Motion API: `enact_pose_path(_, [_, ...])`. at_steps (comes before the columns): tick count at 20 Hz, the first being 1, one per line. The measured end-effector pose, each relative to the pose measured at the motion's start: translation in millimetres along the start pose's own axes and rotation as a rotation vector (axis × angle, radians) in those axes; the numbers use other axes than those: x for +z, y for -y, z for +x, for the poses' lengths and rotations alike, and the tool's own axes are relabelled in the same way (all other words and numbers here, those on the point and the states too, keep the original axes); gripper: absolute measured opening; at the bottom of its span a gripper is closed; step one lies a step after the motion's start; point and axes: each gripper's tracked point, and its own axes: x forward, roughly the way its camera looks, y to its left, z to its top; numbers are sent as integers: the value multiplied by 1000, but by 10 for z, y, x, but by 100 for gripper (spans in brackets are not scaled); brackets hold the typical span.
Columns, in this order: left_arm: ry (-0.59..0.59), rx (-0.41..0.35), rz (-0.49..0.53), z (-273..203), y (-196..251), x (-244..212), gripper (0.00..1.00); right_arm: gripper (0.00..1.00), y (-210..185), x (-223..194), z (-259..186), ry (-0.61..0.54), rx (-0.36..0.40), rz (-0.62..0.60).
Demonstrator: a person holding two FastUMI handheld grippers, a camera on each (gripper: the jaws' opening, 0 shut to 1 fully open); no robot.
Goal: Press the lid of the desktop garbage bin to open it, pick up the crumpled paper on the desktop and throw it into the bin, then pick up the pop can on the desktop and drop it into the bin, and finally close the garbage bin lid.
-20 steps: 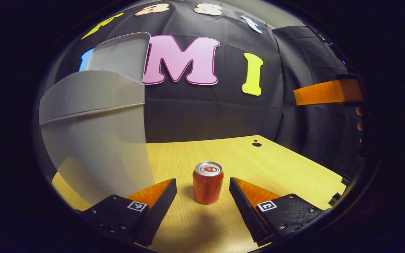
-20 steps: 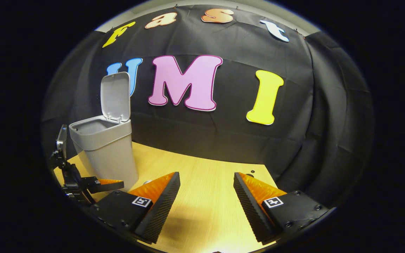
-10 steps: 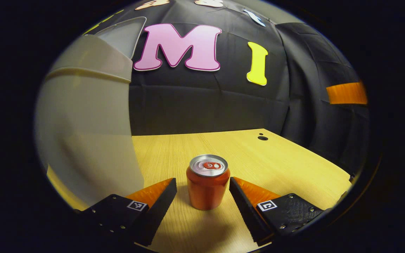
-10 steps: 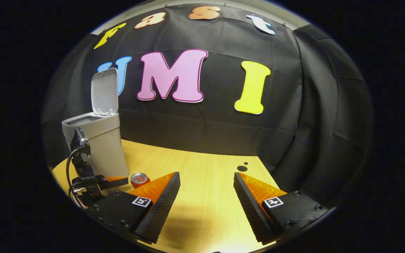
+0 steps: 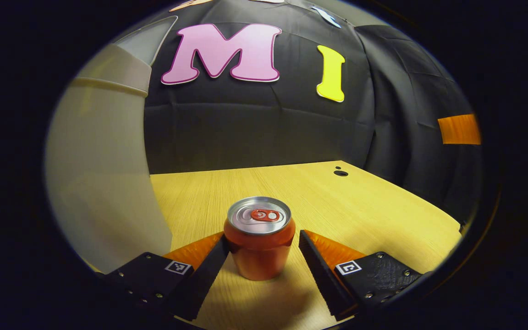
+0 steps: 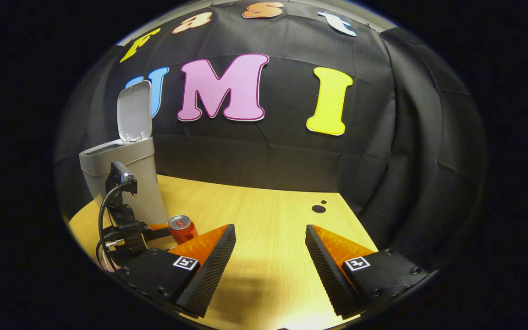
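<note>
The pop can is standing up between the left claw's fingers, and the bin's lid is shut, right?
Not quite. The pop can does stand upright between the left claw's fingers, but the bin's lid is up and open, as the right gripper view shows.

A wrinkled black cloth wall (image 6: 268,151) hangs behind a light yellow wood-grain tabletop (image 6: 268,220) with two small dark holes (image 6: 318,209).

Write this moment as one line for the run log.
left gripper: open around can | right gripper: open, idle | bin: lid up | can upright on table
</note>
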Motion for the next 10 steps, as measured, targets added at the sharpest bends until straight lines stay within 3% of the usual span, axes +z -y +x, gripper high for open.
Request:
enact_pose_path(6, [-48,14,-9,46,-54,-101,99,99,5,-45,21,-19,1,3])
enact_pose_path(8, [-45,11,-27,11,-73,-78,85,99,-16,-47,34,-21,6,5])
enact_pose_path(10, [-53,14,-30,25,-77,-85,86,99,-25,-34,26,-20,11,13])
